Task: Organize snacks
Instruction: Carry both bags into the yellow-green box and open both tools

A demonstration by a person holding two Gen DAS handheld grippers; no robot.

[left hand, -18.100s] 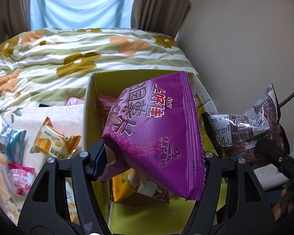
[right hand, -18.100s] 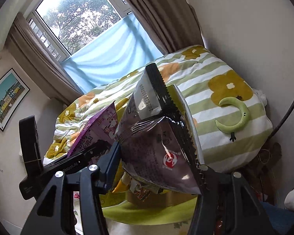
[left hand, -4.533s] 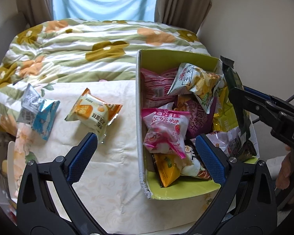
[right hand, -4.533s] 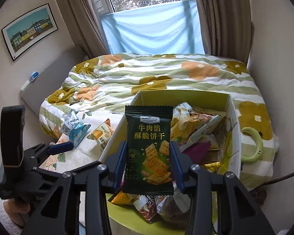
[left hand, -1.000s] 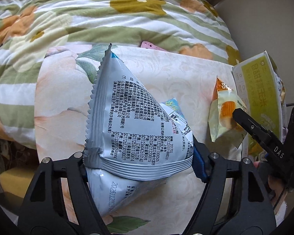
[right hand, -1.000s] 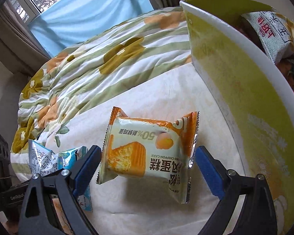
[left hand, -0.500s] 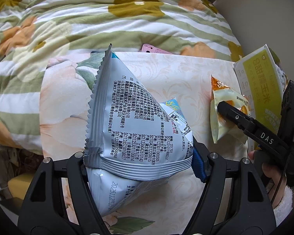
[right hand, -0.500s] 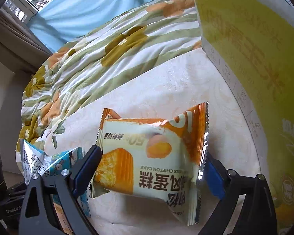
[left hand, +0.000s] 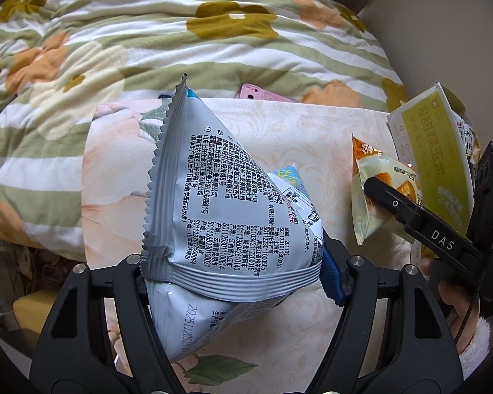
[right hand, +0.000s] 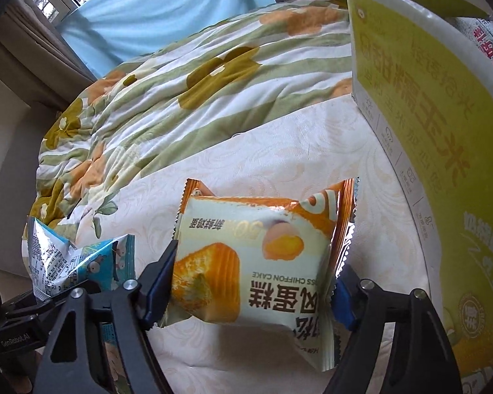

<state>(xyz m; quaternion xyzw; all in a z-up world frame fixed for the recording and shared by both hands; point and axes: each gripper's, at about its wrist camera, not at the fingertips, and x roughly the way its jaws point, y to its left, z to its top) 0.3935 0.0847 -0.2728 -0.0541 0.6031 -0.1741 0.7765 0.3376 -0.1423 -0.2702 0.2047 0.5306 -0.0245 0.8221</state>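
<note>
My left gripper (left hand: 236, 282) is shut on a grey-blue snack packet (left hand: 220, 197) and holds it above the cream tablecloth (left hand: 312, 144); the packet also shows in the right wrist view (right hand: 65, 256). My right gripper (right hand: 249, 282) is shut on an orange chiffon cake packet (right hand: 256, 249), lifted just off the cloth; the packet shows in the left wrist view (left hand: 371, 197) with the right gripper (left hand: 378, 193) clamped on it. The yellow-green snack box (right hand: 427, 115) stands right of the cake packet, with snacks inside.
A pink phone (left hand: 263, 93) lies at the far edge of the tablecloth against the flowered, striped duvet (left hand: 148, 32). The box wall also shows at the right of the left wrist view (left hand: 434, 157). A window with a blue curtain (right hand: 164, 10) is behind the bed.
My right gripper has closed on the cake packet, which stood between open jaws a second ago, and lifted it slightly. My left gripper keeps holding the grey-blue packet and has risen a little.
</note>
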